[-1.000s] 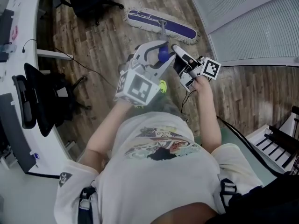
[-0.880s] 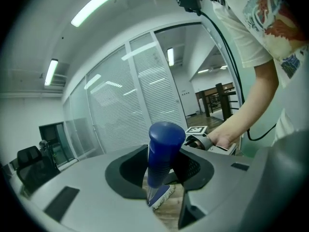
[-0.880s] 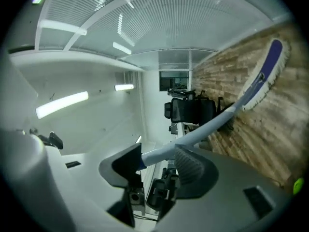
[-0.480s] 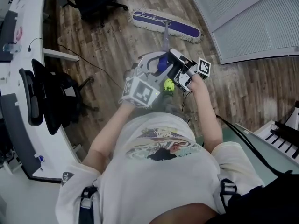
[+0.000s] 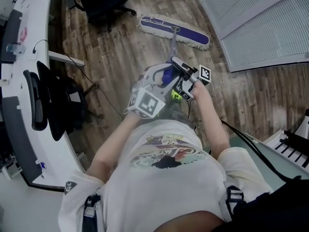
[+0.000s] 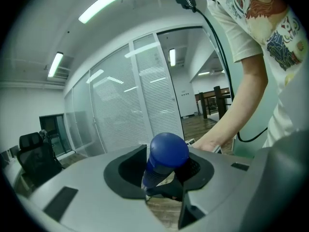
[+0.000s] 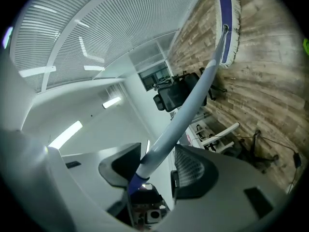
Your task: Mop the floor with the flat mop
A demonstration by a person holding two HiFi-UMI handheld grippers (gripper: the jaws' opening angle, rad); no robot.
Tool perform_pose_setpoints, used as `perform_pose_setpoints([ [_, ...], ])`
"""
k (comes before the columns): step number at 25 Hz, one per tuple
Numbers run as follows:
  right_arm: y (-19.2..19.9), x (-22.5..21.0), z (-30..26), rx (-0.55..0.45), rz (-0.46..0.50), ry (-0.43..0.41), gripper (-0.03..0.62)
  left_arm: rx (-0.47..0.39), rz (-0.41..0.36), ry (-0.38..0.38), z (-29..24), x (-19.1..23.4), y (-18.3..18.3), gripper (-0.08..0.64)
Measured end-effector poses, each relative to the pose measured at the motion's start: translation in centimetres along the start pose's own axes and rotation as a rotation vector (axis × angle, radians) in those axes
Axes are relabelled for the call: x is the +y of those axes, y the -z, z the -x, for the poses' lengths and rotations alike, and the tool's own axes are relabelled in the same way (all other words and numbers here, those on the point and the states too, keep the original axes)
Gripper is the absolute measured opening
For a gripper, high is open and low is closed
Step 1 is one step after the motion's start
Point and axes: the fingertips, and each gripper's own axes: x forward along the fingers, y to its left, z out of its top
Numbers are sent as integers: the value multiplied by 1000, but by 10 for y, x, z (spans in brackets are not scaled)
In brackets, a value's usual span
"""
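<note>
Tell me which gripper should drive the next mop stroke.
Probably right: the right gripper holds the grey shaft nearer the mop head; the left gripper holds only the blue end grip, a pivot.

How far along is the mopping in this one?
Done: no wet or cleaned patch shows, so cannot tell. In hand: left claw grips the blue end of the mop handle, right claw its shaft; the mop head lies flat on the wood floor. Left: probably most of the floor.
</note>
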Motion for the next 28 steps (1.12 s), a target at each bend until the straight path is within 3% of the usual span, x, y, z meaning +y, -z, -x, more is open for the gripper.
perform_pose_setpoints([
  [8,-11,-5,-2,13,-20,53,202,-32,27,-12,-7,3,-1,141],
  [14,-41,10,14,67,-31,80,202,-54,49,-40,-46,-1,-14,140],
  [19,-88,19,30,162,-45,130,202,-26,50,-52,-98,0,-20,140],
  [23,-164,44,40,258,-74,198,198,21,57,-120,-180,22,-37,137],
  [28,-204,62,42,319,-64,203,198,-31,121,-201,-223,38,-52,137],
])
